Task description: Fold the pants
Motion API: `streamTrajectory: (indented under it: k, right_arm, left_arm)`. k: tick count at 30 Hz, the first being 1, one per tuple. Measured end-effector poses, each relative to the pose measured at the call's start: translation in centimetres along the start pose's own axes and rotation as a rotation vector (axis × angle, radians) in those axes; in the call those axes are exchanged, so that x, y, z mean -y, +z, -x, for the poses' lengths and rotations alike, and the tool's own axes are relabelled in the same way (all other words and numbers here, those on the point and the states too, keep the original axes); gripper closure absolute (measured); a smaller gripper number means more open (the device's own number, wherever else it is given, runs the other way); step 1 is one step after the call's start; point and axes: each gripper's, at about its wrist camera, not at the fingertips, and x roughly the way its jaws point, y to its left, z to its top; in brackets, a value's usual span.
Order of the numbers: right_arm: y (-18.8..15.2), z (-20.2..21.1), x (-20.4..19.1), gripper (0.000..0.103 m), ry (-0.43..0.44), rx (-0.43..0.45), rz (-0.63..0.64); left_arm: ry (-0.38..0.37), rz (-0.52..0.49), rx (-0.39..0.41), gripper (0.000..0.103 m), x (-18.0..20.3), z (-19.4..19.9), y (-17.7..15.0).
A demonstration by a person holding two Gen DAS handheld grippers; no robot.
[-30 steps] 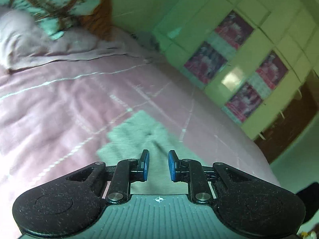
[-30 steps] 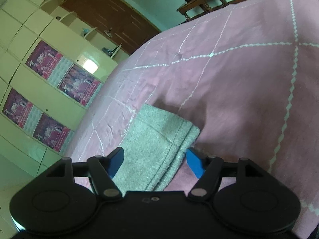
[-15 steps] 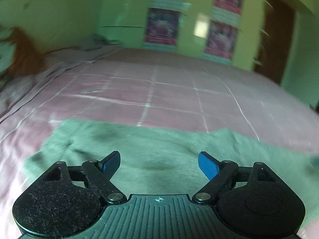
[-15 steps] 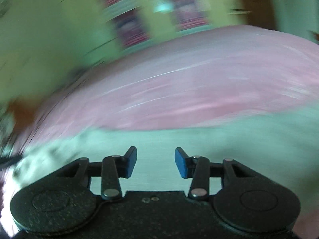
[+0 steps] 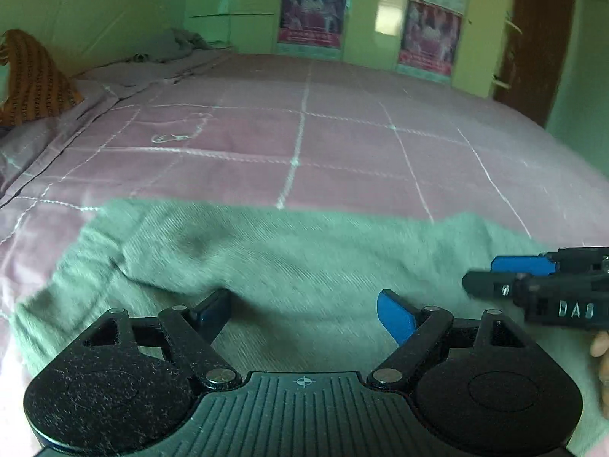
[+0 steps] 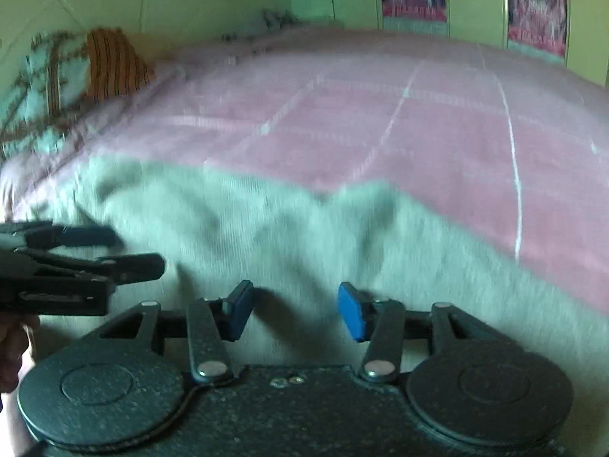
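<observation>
The grey-green pants point(image 5: 289, 262) lie flat across the near part of the pink bed, also in the right wrist view point(image 6: 297, 228). My left gripper point(image 5: 304, 314) is open and empty, just above the pants' near part. My right gripper point(image 6: 295, 310) is open and empty over the pants, to the right of the left one. The right gripper shows side-on at the right edge of the left wrist view point(image 5: 533, 278). The left gripper shows at the left edge of the right wrist view point(image 6: 95, 251).
The pink bedspread point(image 5: 323, 144) with white grid lines stretches back to a green wall. An orange striped pillow point(image 5: 30, 80) and crumpled grey cloth point(image 5: 171, 47) lie at the far left. Cupboards with pink posters point(image 5: 312, 9) and a brown door point(image 5: 533, 42) stand behind.
Both views have swung round to face across the bed. My left gripper opened from nearly shut. My right gripper narrowed, then widened again. Both grippers now sit side by side over the pants.
</observation>
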Motion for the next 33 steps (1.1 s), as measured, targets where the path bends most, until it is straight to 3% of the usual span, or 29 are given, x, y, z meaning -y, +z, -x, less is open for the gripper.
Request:
streamTrajectory:
  k: [4, 7, 13, 18, 22, 25, 27, 29, 31, 33]
  right_arm:
    - [2.5, -0.7, 0.6, 0.056, -0.005, 0.067, -0.057]
    - [3.3, -2.9, 0.8, 0.055, 0.002, 0.032, -0.069]
    - [2.2, -4.0, 0.9, 0.056, -0.021, 0.028, 0.009]
    - [1.6, -2.9, 2.6, 0.056, -0.078, 0.028, -0.027]
    - [-0.1, -0.4, 6.7, 0.057, -0.139, 0.026, -0.122]
    - [-0.9, 2.3, 8.4, 0.055, -0.155, 0.065, -0.171]
    - [-1.3, 3.5, 8.6, 0.053, -0.142, 0.101, -0.171]
    - [-1.7, 3.2, 9.0, 0.055, -0.118, 0.072, -0.191]
    - [-2.4, 2.9, 9.9, 0.057, -0.118, 0.032, -0.229]
    - [-2.7, 4.1, 11.1, 0.057, -0.116, 0.048, -0.263]
  left_arm:
    - [0.009, -0.037, -0.029, 0.019, -0.8, -2.3, 0.2]
    - [0.028, -0.111, -0.030, 0.017, -0.2, -4.1, -0.4]
    - [0.032, -0.099, -0.021, 0.017, -0.1, -3.8, -0.6]
    - [0.038, -0.109, -0.012, 0.017, -0.2, -3.8, -0.8]
    - [0.083, -0.125, -0.031, 0.017, 0.6, -2.8, -0.7]
    - [0.095, -0.167, 0.064, 0.017, 2.4, 0.1, -0.8]
    - [0.092, -0.160, 0.027, 0.017, 2.9, 0.0, -1.0]
    - [0.100, -0.122, -0.038, 0.017, 2.5, -0.6, -1.7]
    - [0.109, -0.101, -0.041, 0.017, 1.6, -0.2, -2.7]
    - [0.099, -0.079, -0.040, 0.017, 0.8, 0.3, -3.3]
